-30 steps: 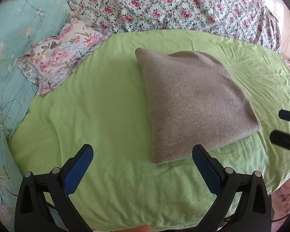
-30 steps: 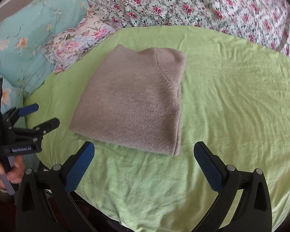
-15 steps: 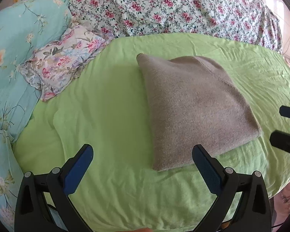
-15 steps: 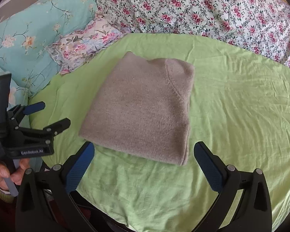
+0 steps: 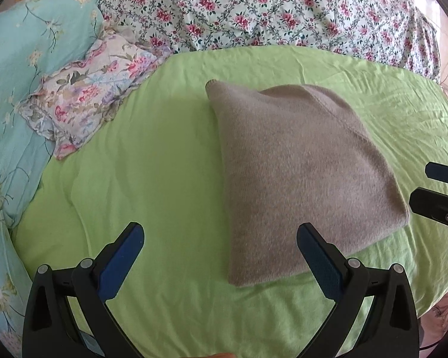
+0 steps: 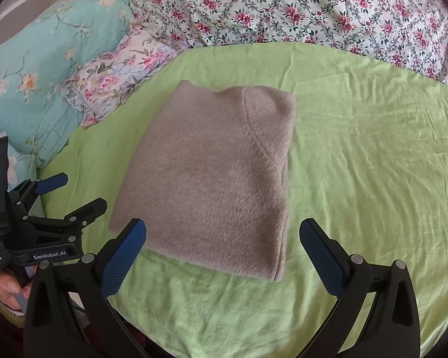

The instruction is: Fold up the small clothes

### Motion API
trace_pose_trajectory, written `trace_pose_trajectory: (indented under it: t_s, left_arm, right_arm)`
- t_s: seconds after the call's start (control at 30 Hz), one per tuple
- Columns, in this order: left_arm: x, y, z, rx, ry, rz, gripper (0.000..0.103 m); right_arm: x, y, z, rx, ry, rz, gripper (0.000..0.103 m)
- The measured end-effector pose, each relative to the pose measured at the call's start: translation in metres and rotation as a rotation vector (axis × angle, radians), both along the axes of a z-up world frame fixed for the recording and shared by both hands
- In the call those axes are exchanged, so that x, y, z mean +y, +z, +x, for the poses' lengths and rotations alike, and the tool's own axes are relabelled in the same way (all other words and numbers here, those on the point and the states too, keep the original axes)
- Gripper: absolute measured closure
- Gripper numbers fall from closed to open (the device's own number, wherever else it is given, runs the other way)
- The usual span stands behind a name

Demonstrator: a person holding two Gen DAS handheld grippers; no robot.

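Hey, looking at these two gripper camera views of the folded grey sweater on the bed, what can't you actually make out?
- Grey sweater: inner layers and sleeves are hidden under its own top layer, both views.
- Right gripper: cut off by the left wrist view's right edge.
- Hand on the left gripper: mostly hidden behind the handle, right wrist view.
- Green sheet: its near edge drops behind the fingers.

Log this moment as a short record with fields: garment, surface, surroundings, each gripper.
garment: fuzzy taupe knit sweater, folded into a compact rectangle, lying flat
surface: wrinkled lime-green sheet
surroundings: small pastel floral pillow to its left, rose-print quilt behind, turquoise floral bedding far left
left gripper: open, empty, above the sweater's near corner
right gripper: open, empty, above the sweater's near edge
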State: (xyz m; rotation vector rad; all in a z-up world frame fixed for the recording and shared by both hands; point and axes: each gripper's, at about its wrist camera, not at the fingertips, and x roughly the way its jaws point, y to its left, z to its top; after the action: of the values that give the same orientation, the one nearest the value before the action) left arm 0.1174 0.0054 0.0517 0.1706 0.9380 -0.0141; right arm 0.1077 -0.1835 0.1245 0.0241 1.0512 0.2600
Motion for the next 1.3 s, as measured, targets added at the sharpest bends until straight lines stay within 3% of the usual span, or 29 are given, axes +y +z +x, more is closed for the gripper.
trace_pose_trajectory:
  t_s: [0.3, 0.57, 1.3]
  left_arm:
    - [-0.007, 0.016, 0.002, -0.028, -0.026, -0.011, 0.001]
    - [-0.005, 0.015, 0.003, -0.019, -0.029, -0.04, 0.001]
    - [-0.003, 0.016, 0.011, -0.018, -0.024, -0.053, 0.001]
  right_arm:
    - [0.004, 0.005, 0.014, 0.017, 0.05, 0.02, 0.001]
    - [0.014, 0.0, 0.006, 0.012, 0.098, -0.037, 0.001]
    - [0.011, 0.002, 0.019, 0.005, 0.071, -0.026, 0.0]
